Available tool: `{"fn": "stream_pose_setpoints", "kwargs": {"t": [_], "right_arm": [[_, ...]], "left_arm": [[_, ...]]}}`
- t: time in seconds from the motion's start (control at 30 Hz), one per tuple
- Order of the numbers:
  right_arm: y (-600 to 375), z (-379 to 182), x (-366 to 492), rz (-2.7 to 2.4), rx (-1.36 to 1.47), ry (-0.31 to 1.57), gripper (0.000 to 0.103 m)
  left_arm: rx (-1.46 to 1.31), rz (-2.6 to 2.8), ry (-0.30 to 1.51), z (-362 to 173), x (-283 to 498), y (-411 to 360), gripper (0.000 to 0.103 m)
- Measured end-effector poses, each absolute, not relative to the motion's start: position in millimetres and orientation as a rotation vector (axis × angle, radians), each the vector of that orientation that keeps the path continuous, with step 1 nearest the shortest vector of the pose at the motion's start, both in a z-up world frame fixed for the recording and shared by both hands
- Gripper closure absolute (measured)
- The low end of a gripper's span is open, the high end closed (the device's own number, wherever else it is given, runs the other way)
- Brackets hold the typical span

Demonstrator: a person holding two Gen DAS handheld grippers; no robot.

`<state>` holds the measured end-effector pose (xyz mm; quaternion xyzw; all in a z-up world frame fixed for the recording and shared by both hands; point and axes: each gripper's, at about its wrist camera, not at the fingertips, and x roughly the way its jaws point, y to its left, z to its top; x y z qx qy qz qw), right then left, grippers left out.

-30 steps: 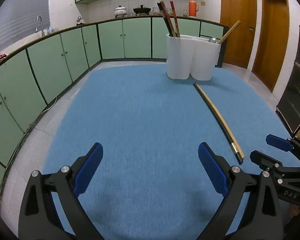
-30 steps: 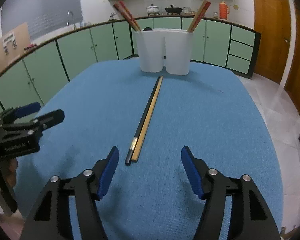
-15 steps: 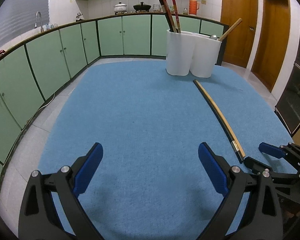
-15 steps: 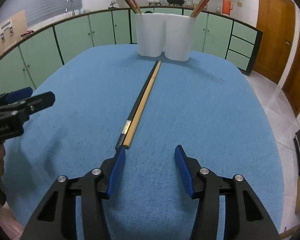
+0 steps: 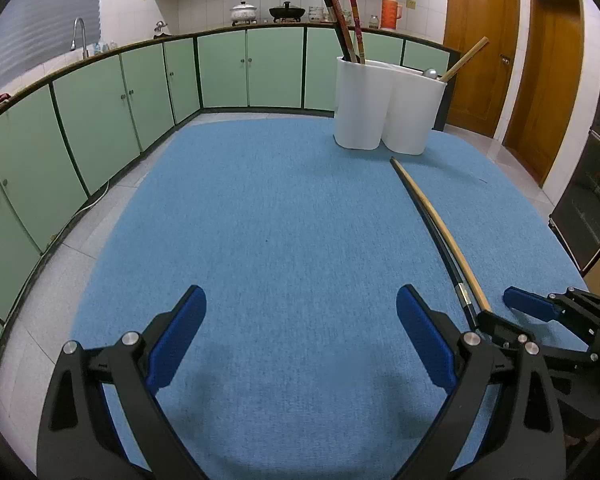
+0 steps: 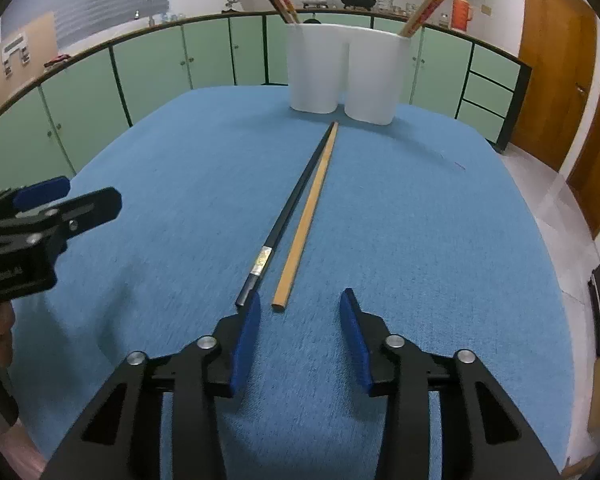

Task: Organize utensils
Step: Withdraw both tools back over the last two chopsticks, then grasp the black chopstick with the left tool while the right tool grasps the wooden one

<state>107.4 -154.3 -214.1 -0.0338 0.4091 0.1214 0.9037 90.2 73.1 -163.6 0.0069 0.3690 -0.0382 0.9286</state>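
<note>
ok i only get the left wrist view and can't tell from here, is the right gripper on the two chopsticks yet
observer: no, the right gripper is closing with nothing between its fingers; both near ends lie just ahead of the tips.
operator: which one lines up with the gap
observer: the wooden chopstick; the black chopstick ends at the outer side of the left finger.
operator: that stick in the holder's right cup, plain wood?
observer: no, from the right wrist the stick in the white holder carries red print.
</note>
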Motion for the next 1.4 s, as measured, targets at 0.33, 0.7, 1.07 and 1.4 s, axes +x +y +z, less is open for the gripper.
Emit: {"fn": "stream_pose_setpoints", "kwargs": {"t": [0.33,0.7,1.07,1.4], "right_arm": [[-160.5,-213.1,103.2,0.246,-0.027,0.843,0.095],[-209.4,-209.6,91.4,0.153,0.069,0.847,0.096],[-229.9,-212.7,88.5,0.144,0.115,0.841,0.096],[-236.8,-212.5,85.2,0.149,0.138,0.831,0.096]], "left_arm": [[0.028,-0.1,0.758,-163.0,88.7,62.6,0.01],[0.033,-0.17,0.765,-164.5,83.7,27.5,0.01],[0.07,-0.235,0.826,-182.7,88.3,-13.0,0.027],[0.082,-0.227,0.882,-198.3,95.8,-27.8,0.051]]}}
